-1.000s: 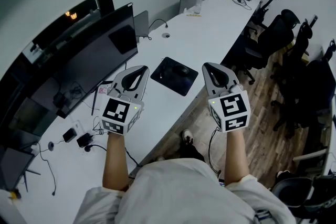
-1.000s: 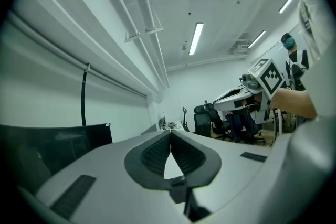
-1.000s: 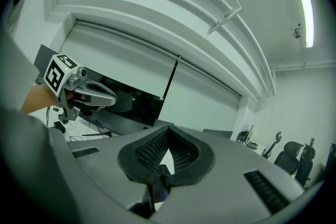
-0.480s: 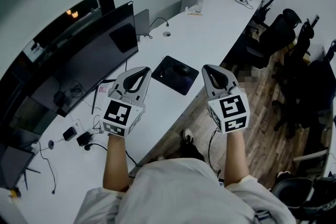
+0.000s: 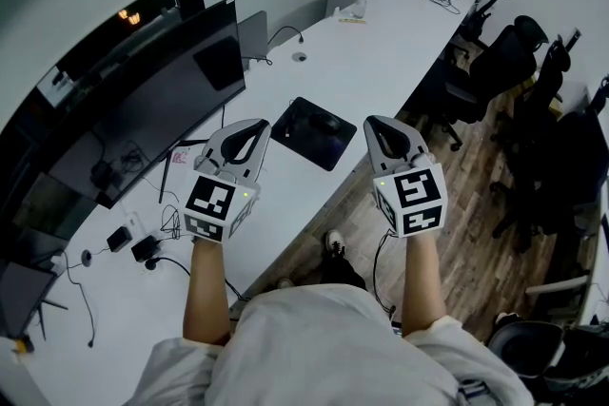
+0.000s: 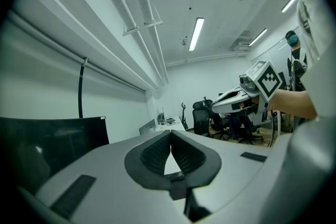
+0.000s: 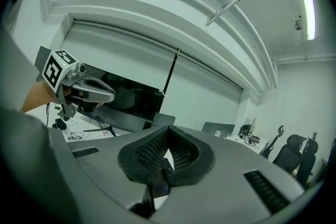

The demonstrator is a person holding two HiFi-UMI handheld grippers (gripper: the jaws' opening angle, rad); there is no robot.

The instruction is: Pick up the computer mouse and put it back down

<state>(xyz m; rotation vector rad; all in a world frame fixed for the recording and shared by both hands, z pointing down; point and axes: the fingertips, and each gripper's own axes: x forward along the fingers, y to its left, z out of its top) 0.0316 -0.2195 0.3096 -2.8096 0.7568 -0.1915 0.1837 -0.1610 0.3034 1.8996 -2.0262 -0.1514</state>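
1. Setting: an office with a long white desk, a wide black monitor at its left and black office chairs on the wooden floor at the right.
2. Task object: the small black computer mouse is seen lying on the square black mouse pad, which is flat on the desk. The mouse is dark against a dark pad, so its exact outline is hard to make out.
3. Left gripper: held level above the desk edge, short of the pad. In the left gripper view the jaws are seen closed together, with nothing between them.
4. Right gripper: held off the desk edge, over the floor, tilted slightly downward. The jaws are pressed together and nothing is held.
5. Relations: the mouse lies ahead of both grippers, between their lines and somewhat nearer the right one. Neither gripper touches it.
6. Stage, judged: the mouse is resting down and both grippers are empty. This fits either a mouse waiting to be lifted or one already set back on the pad. The frames do not settle which.
7. Next move: none can be fixed from this scene.
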